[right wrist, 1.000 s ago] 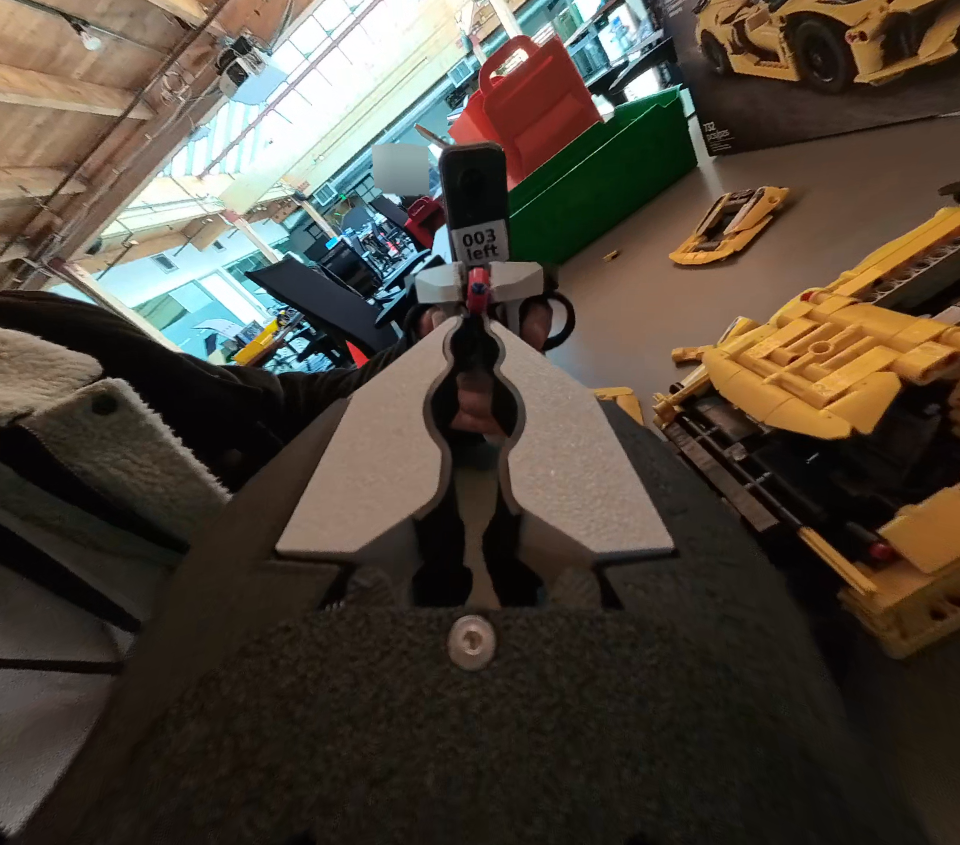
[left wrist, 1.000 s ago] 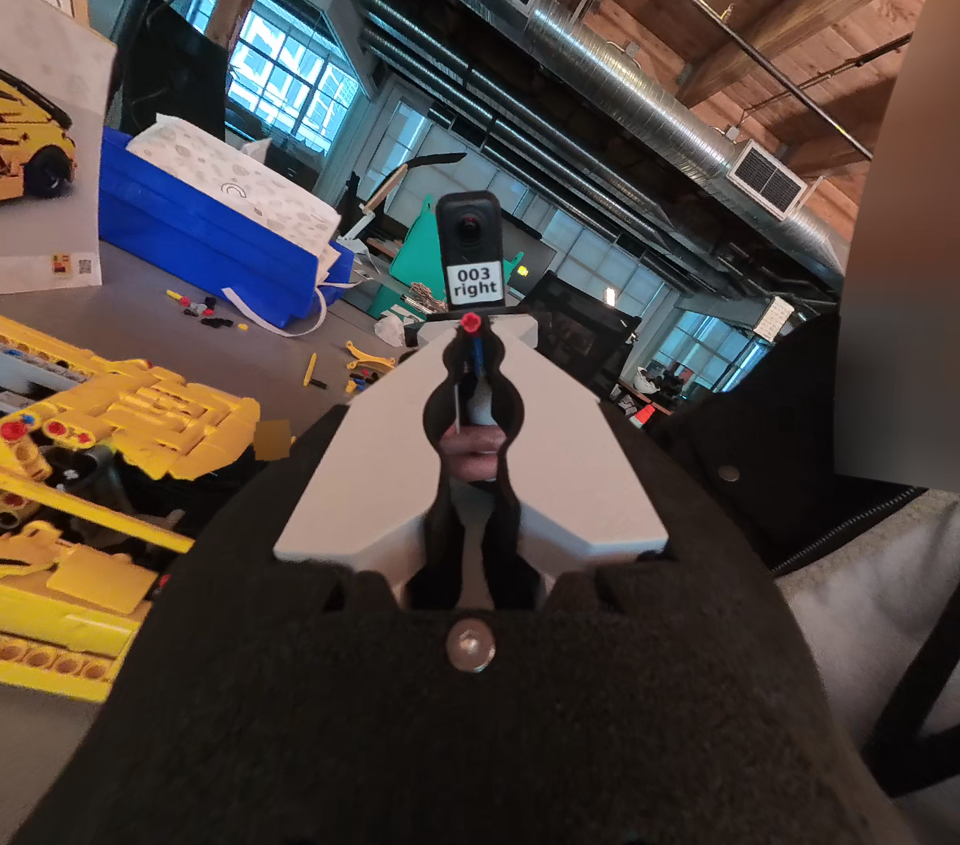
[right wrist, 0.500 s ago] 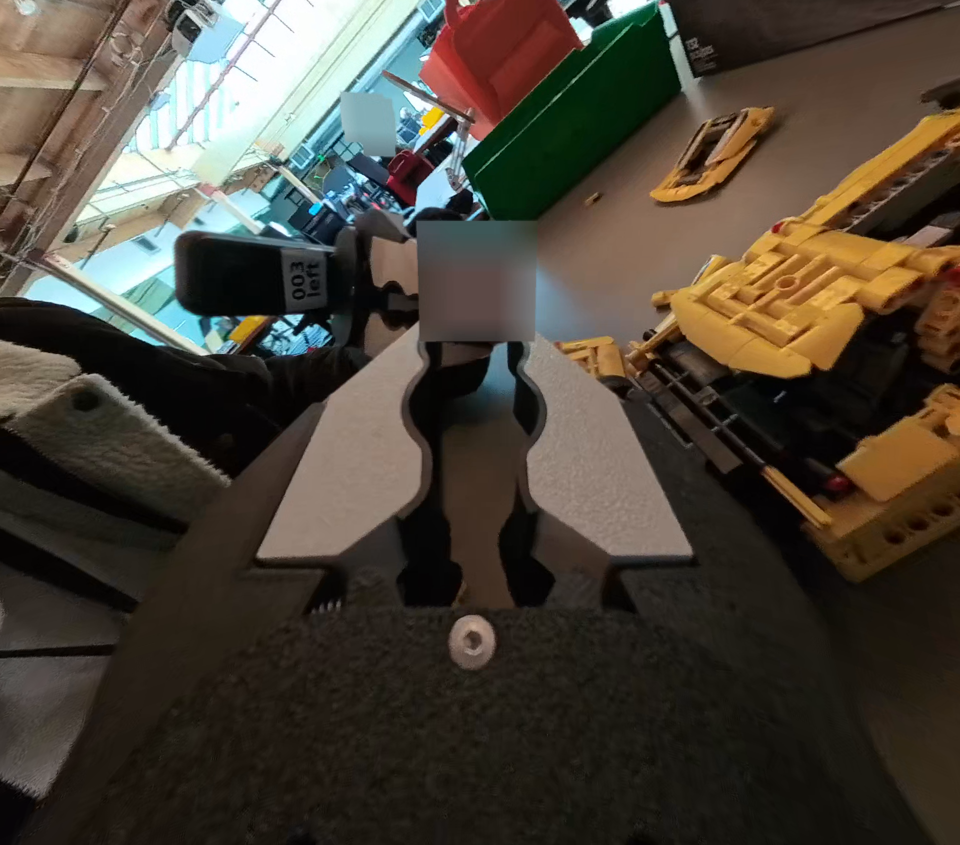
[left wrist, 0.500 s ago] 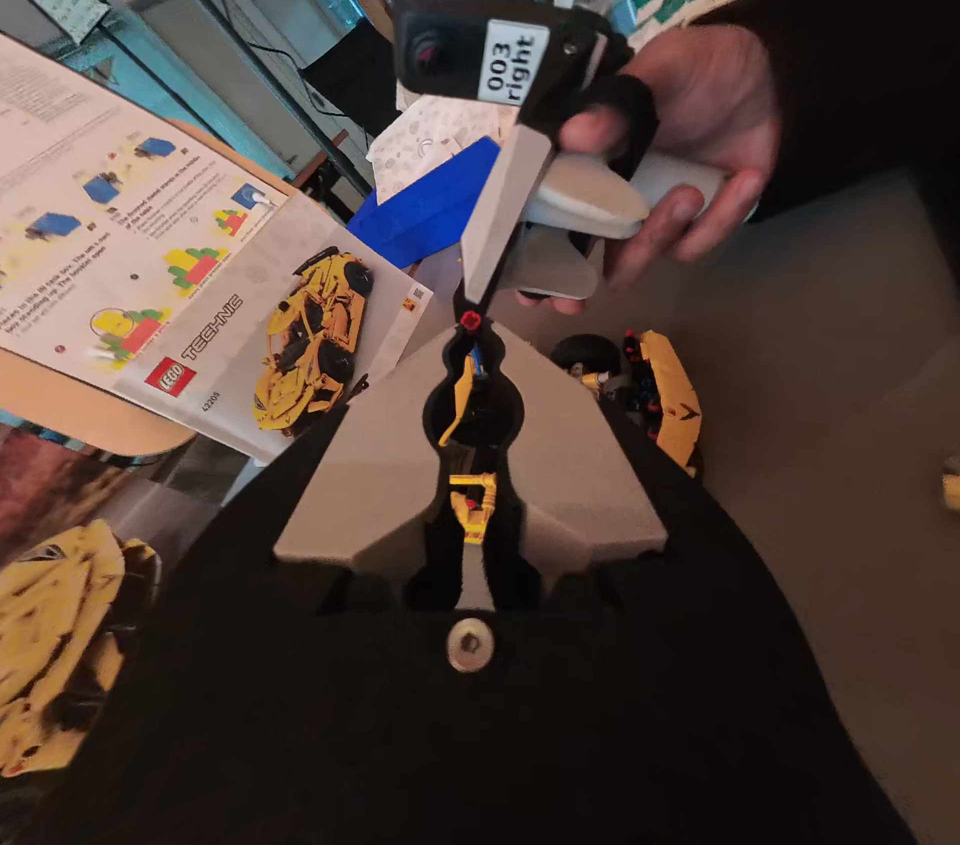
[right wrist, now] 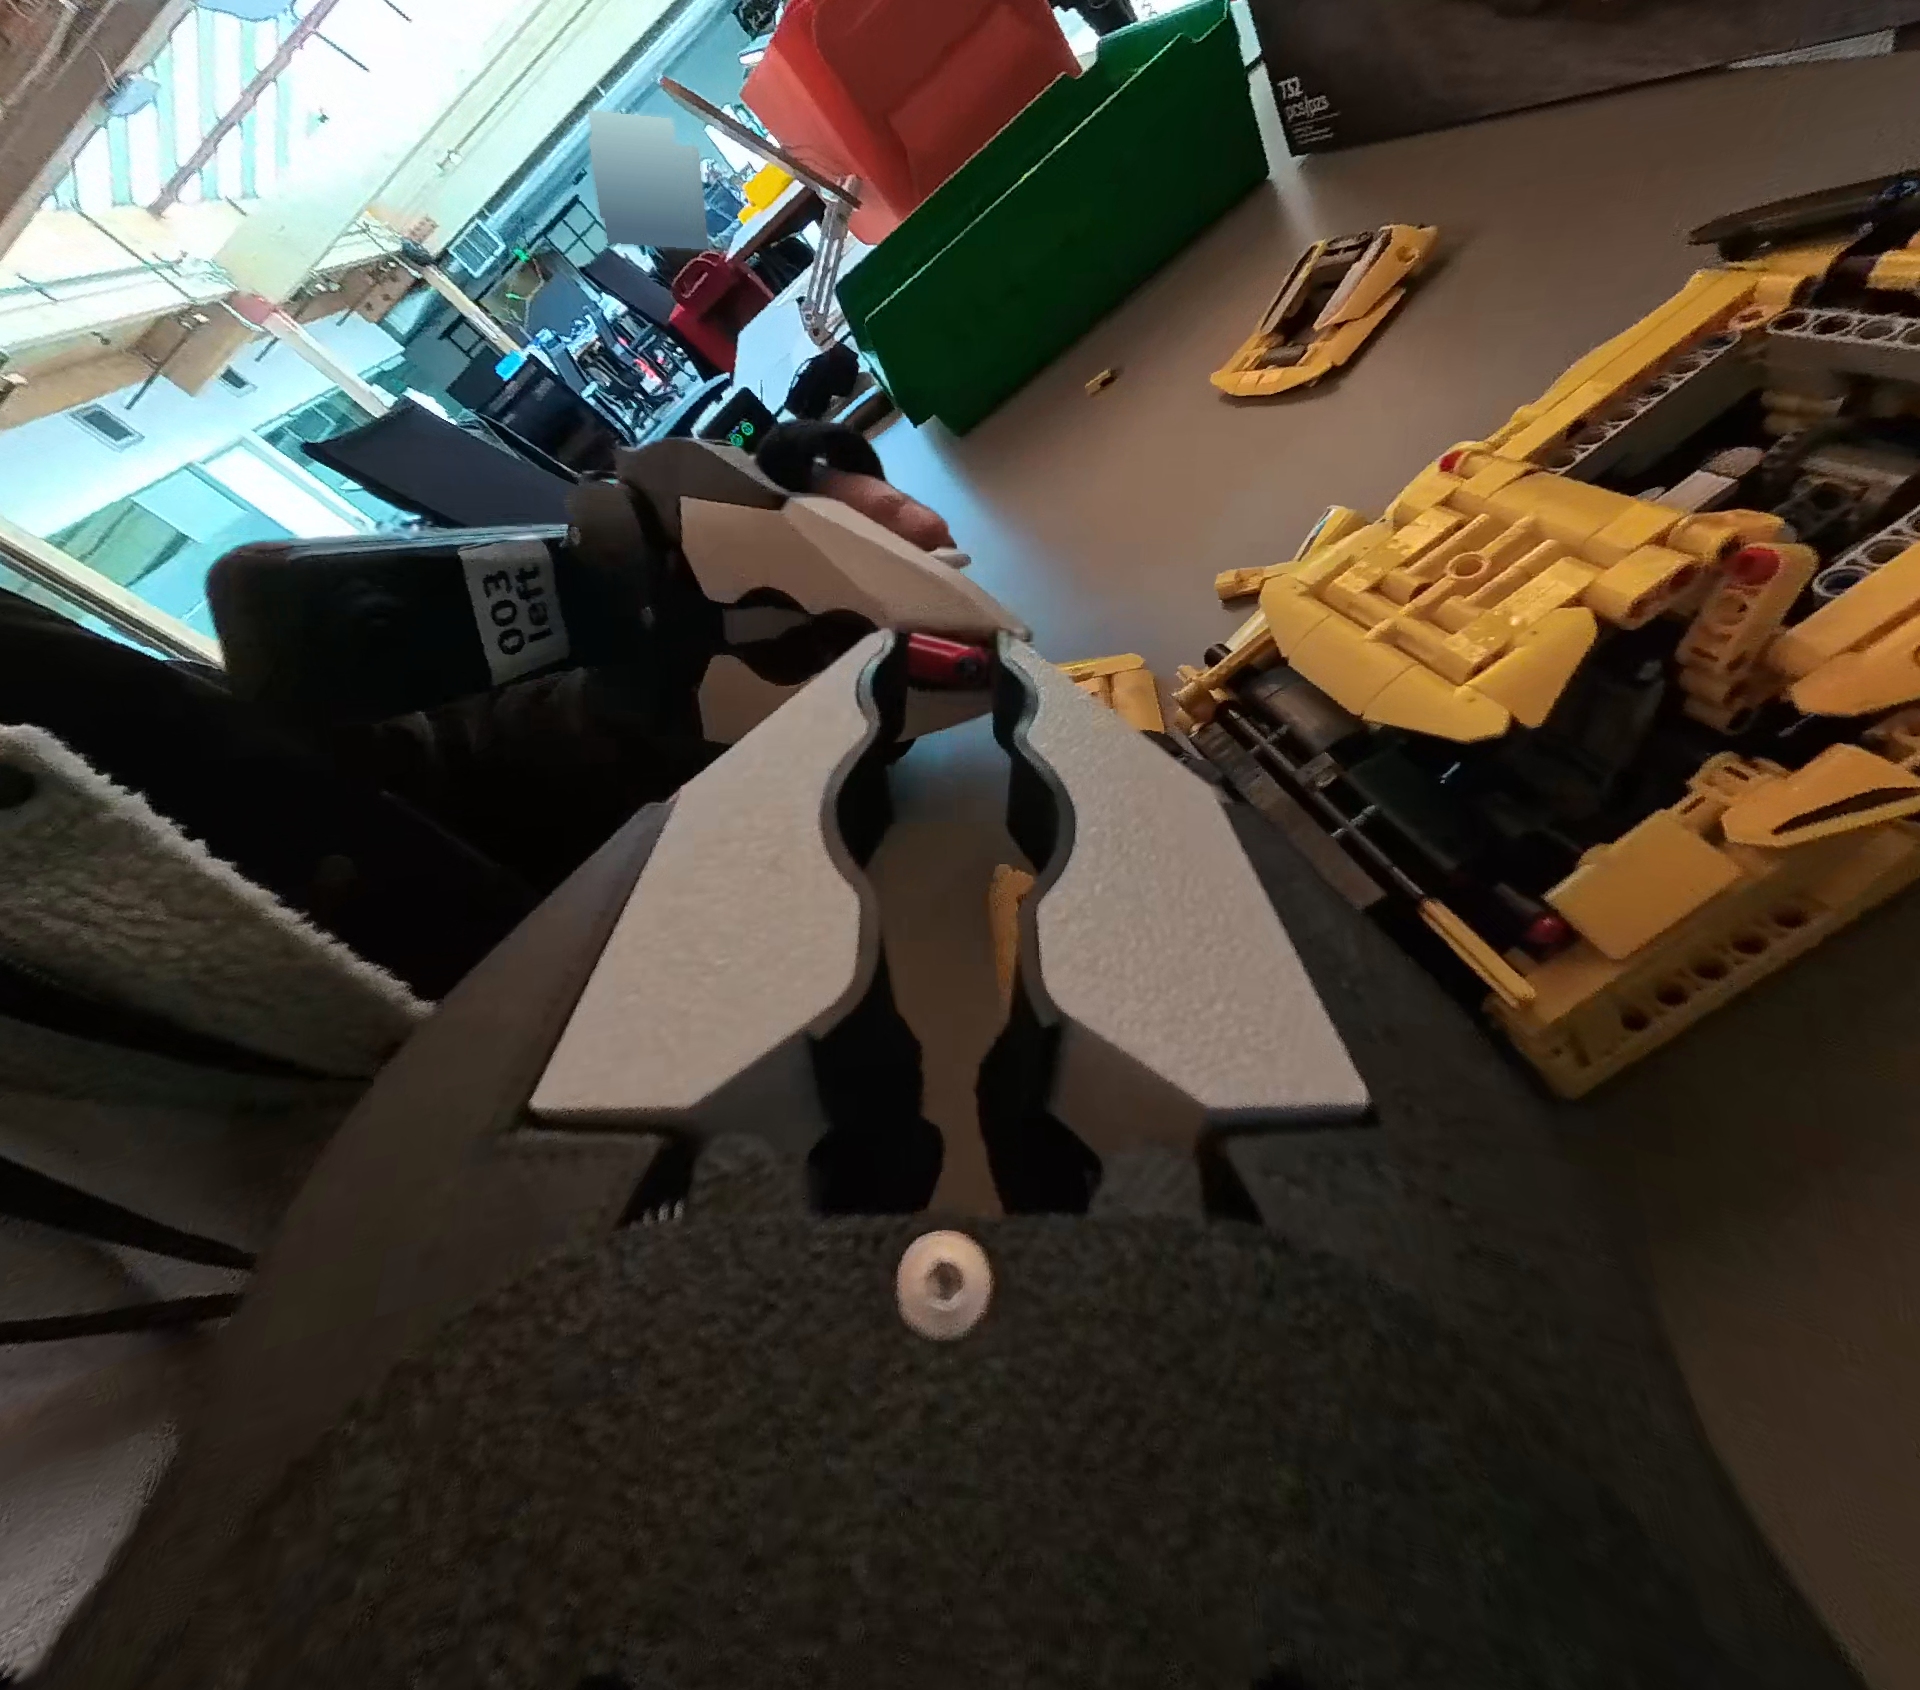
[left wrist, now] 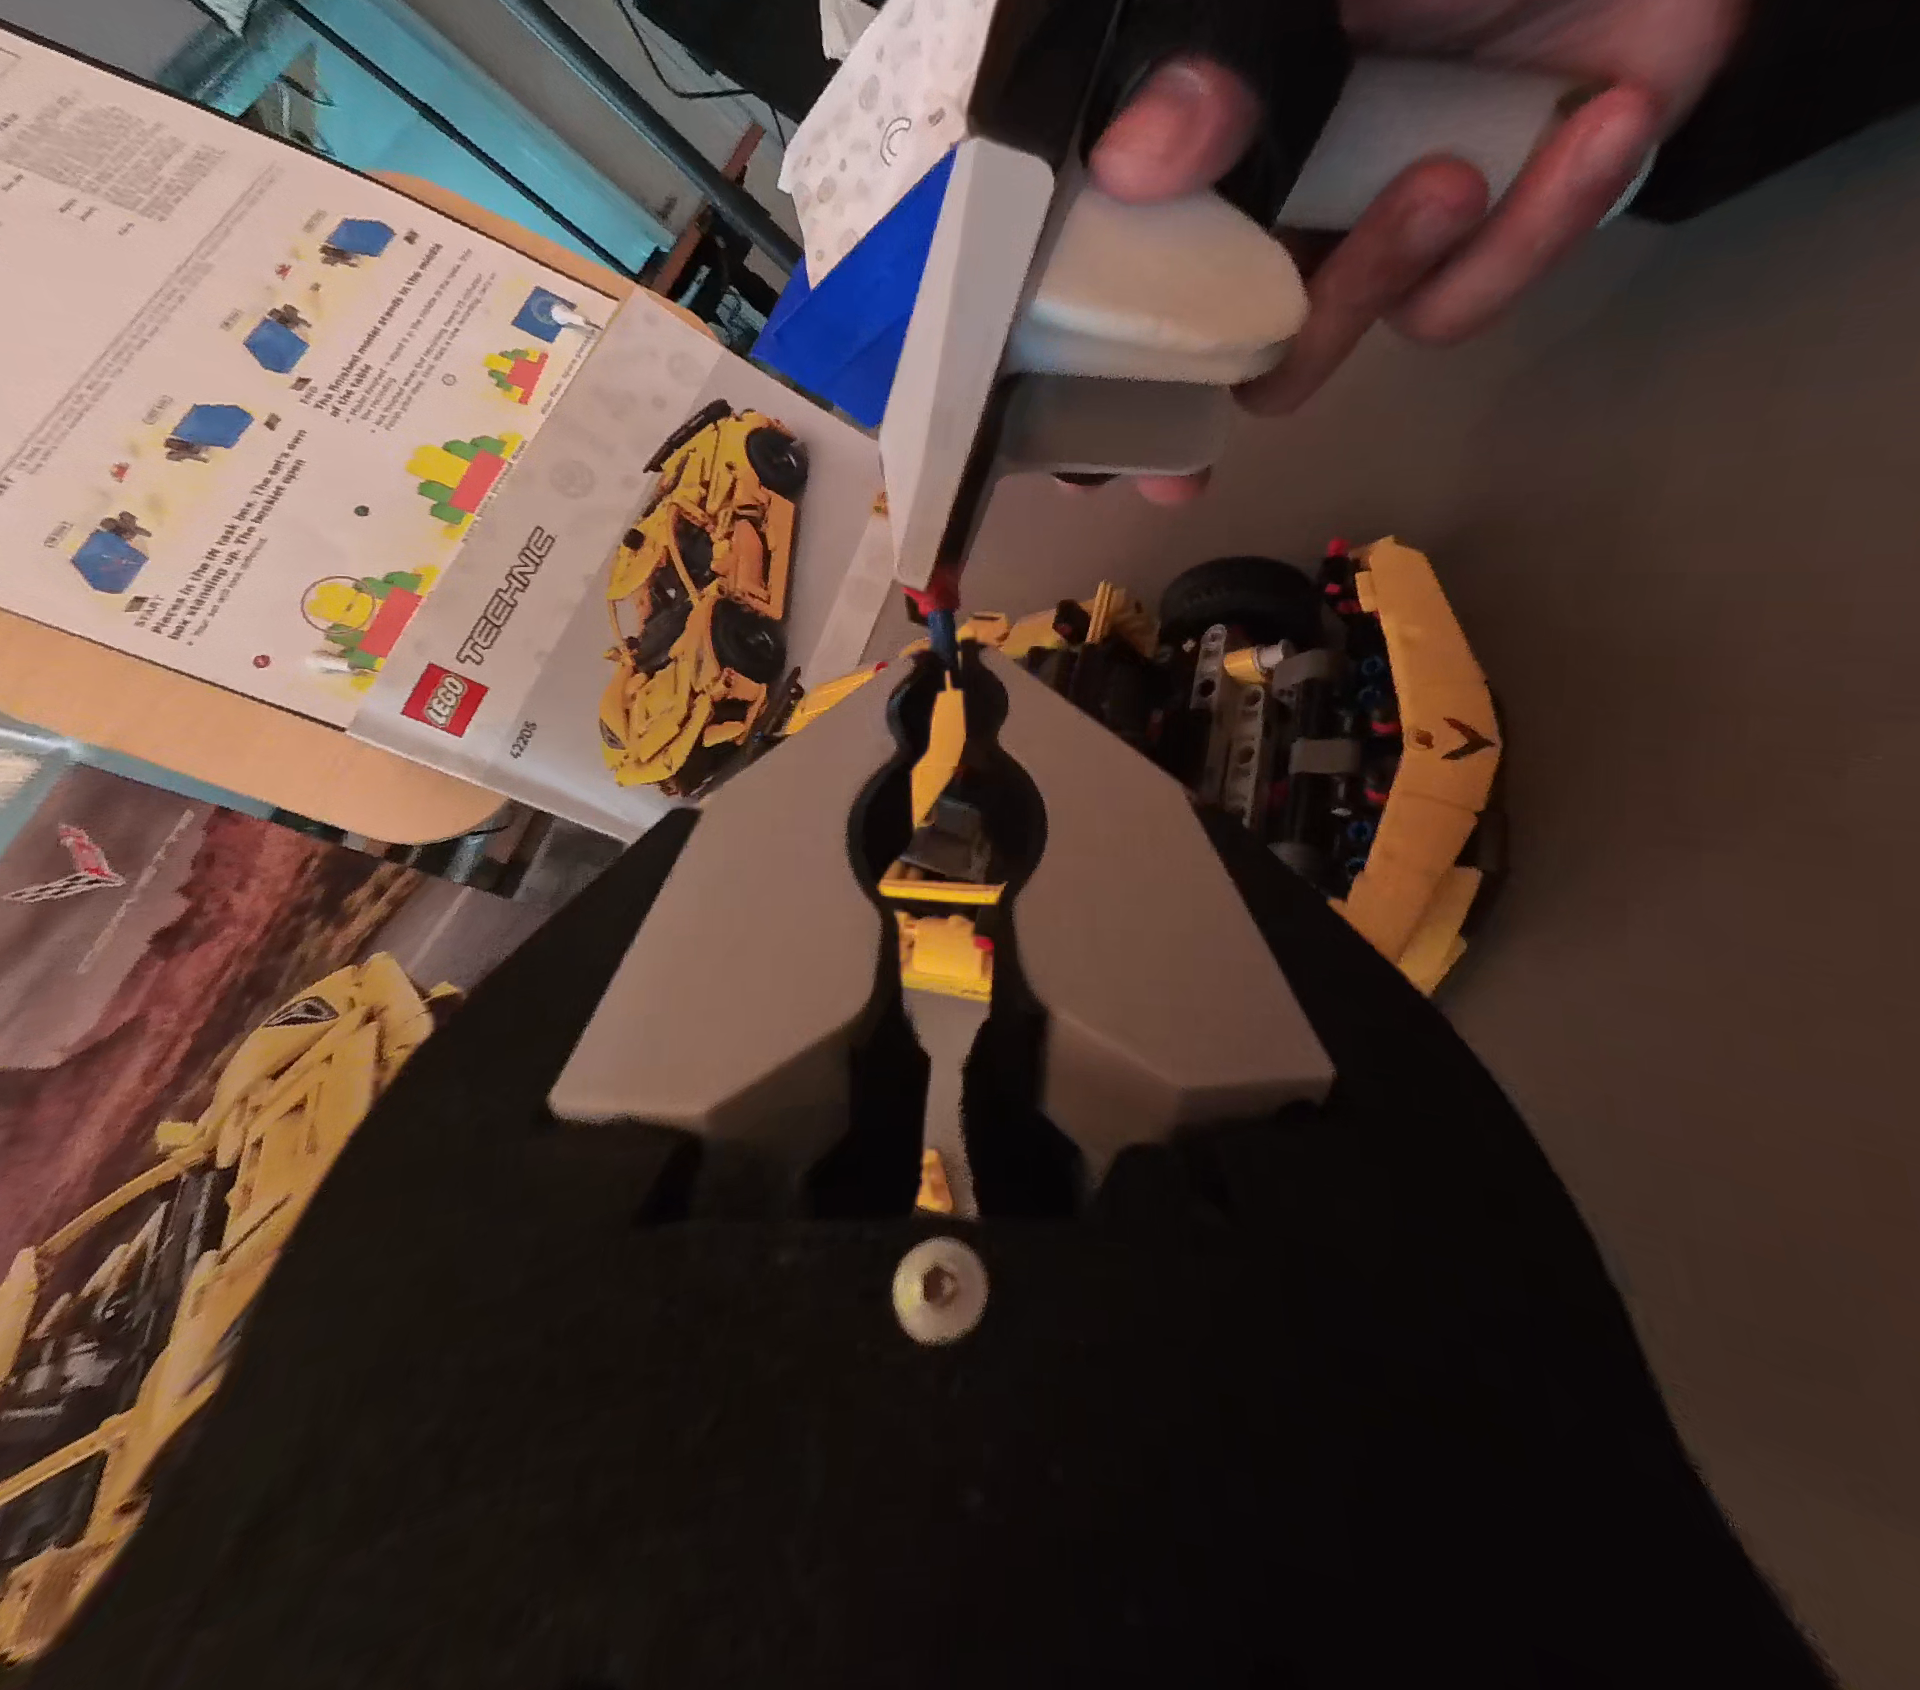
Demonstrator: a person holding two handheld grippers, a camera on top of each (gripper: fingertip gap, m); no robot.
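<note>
Both grippers have swung sideways since before. Left gripper (left wrist: pixel 940 664) pinches a small blue-and-red peg (left wrist: pixel 938 617); right gripper (right wrist: pixel 940 664), fingers slightly apart, touches its red end. Beyond, a yellow toy car (right wrist: pixel 1579 809) sits on the grey desk (right wrist: pixel 1091 477).
</note>
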